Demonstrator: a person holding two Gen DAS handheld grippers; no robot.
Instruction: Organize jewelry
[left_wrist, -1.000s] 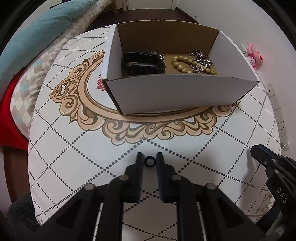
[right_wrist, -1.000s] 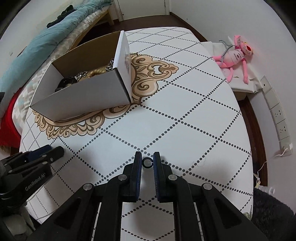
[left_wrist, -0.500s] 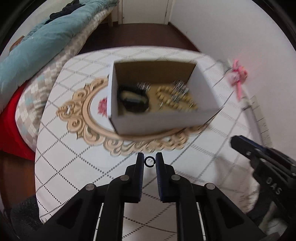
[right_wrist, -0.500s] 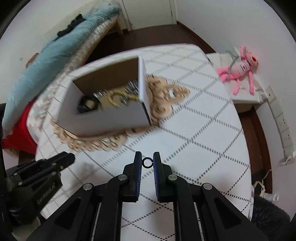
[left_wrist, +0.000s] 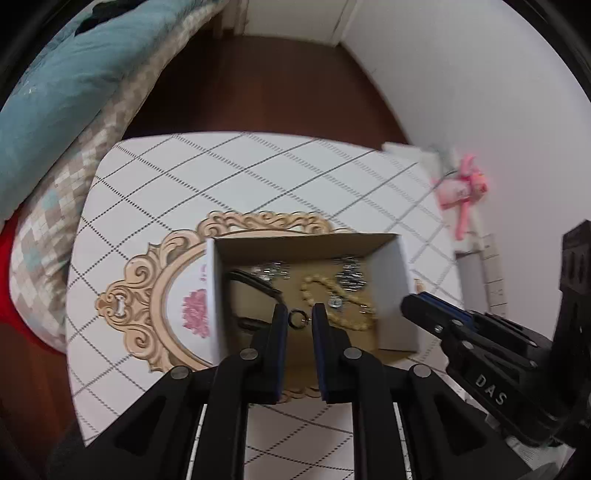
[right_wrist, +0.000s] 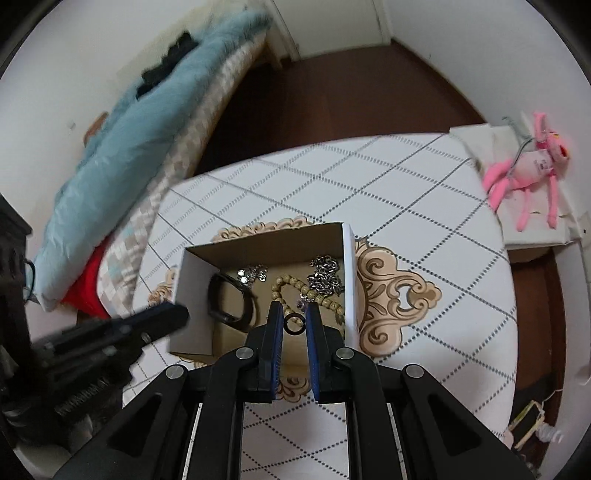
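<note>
A white cardboard box (left_wrist: 394, 295) (right_wrist: 349, 273) stands open on the table. It holds a black band (left_wrist: 255, 286) (right_wrist: 232, 299), a tan bead bracelet (left_wrist: 340, 295) (right_wrist: 295, 288) and silver chains (left_wrist: 349, 275) (right_wrist: 325, 277). My left gripper (left_wrist: 297, 319) is shut on a small dark ring (left_wrist: 295, 318) above the box's near part. My right gripper (right_wrist: 294, 323) is shut on a small black ring (right_wrist: 294, 324), also above the box. Each gripper shows in the other's view, the right one (left_wrist: 436, 317) and the left one (right_wrist: 162, 317), beside the box.
The table (left_wrist: 258, 177) (right_wrist: 443, 258) has a white cloth with dotted diamonds and a tan ornament. A bed with a teal quilt (left_wrist: 55, 85) (right_wrist: 140, 122) lies at the left. A pink plush toy (left_wrist: 465, 188) (right_wrist: 532, 173) lies at the right.
Both grippers have risen and moved forward from low over the table's near part to above the box, each still holding its ring. The box interior now shows from above.
</note>
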